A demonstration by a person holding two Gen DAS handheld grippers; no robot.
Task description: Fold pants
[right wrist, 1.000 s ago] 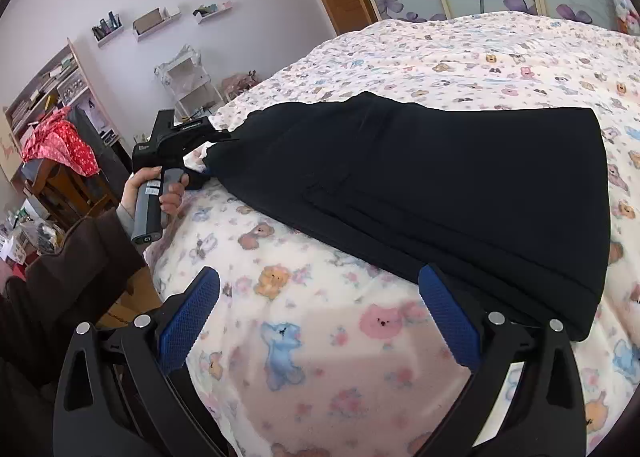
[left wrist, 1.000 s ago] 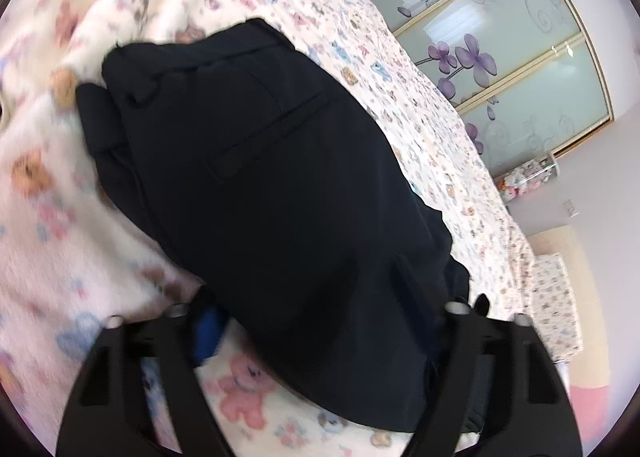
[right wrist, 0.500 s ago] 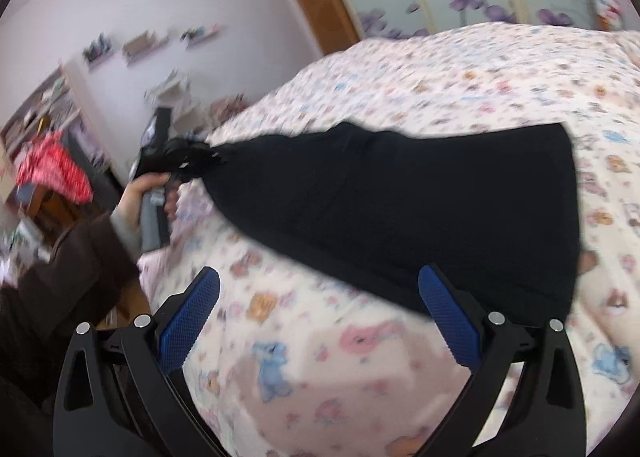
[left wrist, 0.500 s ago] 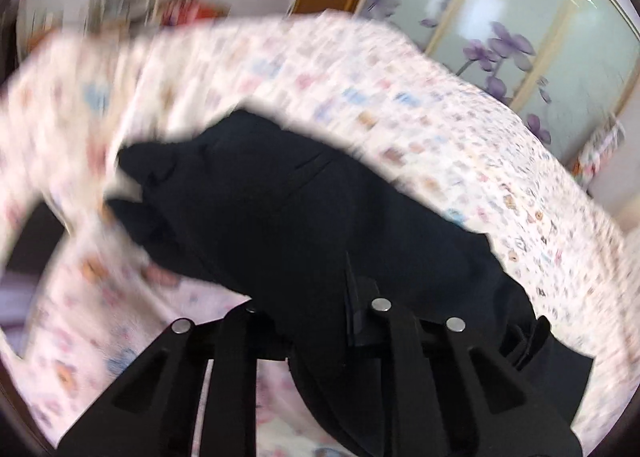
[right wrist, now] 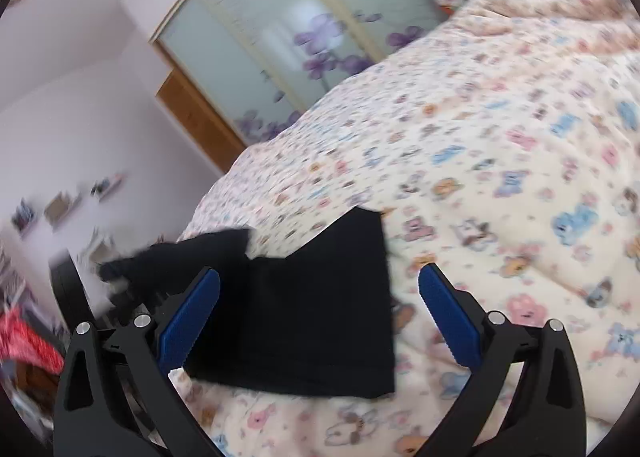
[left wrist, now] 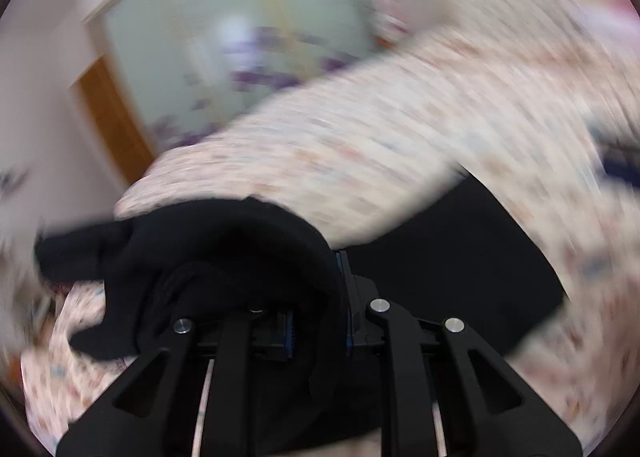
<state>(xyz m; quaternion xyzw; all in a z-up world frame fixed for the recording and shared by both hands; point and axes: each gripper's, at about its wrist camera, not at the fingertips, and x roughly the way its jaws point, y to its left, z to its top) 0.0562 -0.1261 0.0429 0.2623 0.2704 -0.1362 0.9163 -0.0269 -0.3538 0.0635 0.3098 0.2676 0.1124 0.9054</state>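
The black pants (right wrist: 320, 317) lie folded on the patterned bedspread (right wrist: 500, 161), just beyond my right gripper (right wrist: 318, 317), which is open and empty with its blue pads (right wrist: 188, 317) either side of the cloth. My left gripper (left wrist: 316, 321) is shut on the pants' waist end (left wrist: 224, 257), which bunches and drapes over its fingers; the rest of the pants (left wrist: 460, 269) trails right over the bed. The left wrist view is strongly blurred. In the right wrist view the lifted end (right wrist: 180, 257) rises at the left.
Sliding wardrobe doors with purple flowers (right wrist: 312, 29) stand behind the bed, next to a wooden door (right wrist: 200, 121). Wall shelves (right wrist: 60, 205) and red cloth (right wrist: 28, 345) are at the left, off the bed's edge.
My left gripper has closed on the waist end and swung it up and across, folding the pants shorter. My right gripper stayed open and turned toward the bed's far side.
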